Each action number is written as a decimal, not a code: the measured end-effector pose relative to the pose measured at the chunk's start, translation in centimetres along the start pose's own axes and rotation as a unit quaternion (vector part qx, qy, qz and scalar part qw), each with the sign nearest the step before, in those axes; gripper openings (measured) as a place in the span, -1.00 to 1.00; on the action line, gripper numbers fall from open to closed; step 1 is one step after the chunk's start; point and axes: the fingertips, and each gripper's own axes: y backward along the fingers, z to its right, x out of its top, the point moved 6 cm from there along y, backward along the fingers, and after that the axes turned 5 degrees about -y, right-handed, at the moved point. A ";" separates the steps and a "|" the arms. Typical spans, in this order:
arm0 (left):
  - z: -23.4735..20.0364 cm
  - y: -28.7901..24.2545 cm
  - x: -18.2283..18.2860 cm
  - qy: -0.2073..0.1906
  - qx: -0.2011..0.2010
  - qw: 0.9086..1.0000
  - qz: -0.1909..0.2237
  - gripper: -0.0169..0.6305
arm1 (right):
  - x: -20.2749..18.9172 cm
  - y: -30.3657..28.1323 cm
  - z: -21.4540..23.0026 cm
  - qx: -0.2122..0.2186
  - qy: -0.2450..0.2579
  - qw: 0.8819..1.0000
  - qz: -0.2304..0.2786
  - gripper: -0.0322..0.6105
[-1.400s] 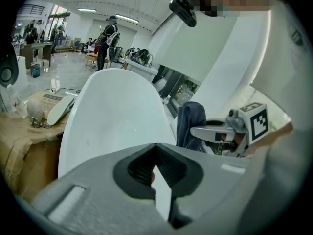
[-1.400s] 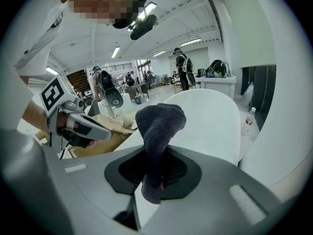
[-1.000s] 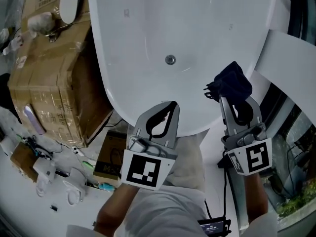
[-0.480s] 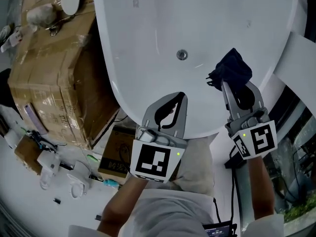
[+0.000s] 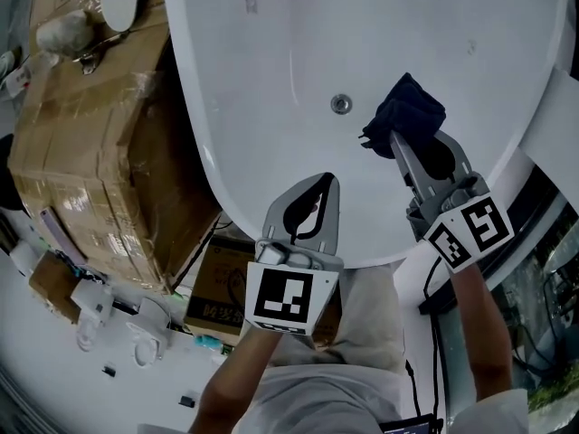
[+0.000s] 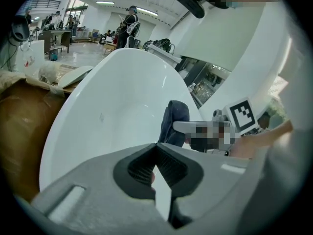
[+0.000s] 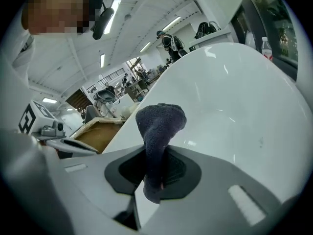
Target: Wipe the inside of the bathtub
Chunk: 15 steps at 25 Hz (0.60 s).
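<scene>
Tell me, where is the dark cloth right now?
In the head view, the dark cloth is clamped in the right gripper, over the inside of the white bathtub, just right of its drain.

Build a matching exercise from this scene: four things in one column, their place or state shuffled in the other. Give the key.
1. left gripper
2. right gripper
3. drain
4. cardboard box

A. in the floor of the bathtub
B. shut on the dark cloth
C. outside the bathtub, beside it
D. shut, holding nothing

Pairs: 1-D, 2-B, 3-A, 4-C
</scene>
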 end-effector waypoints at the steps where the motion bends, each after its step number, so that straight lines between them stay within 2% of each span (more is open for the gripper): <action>1: -0.2 -0.3 -0.3 0.003 0.002 1.000 -0.001 -0.95 | 0.0 -0.5 0.2 0.003 -0.001 1.000 0.000 -0.72; 10: -1.9 -2.0 -3.0 0.030 0.022 0.999 0.002 -0.95 | -1.9 -4.4 0.9 0.023 -0.008 1.000 -0.011 -0.72; 15: -2.8 -3.0 -4.6 0.023 0.020 1.000 -0.005 -0.95 | -3.3 -7.2 1.0 0.045 -0.026 0.998 -0.021 -0.72</action>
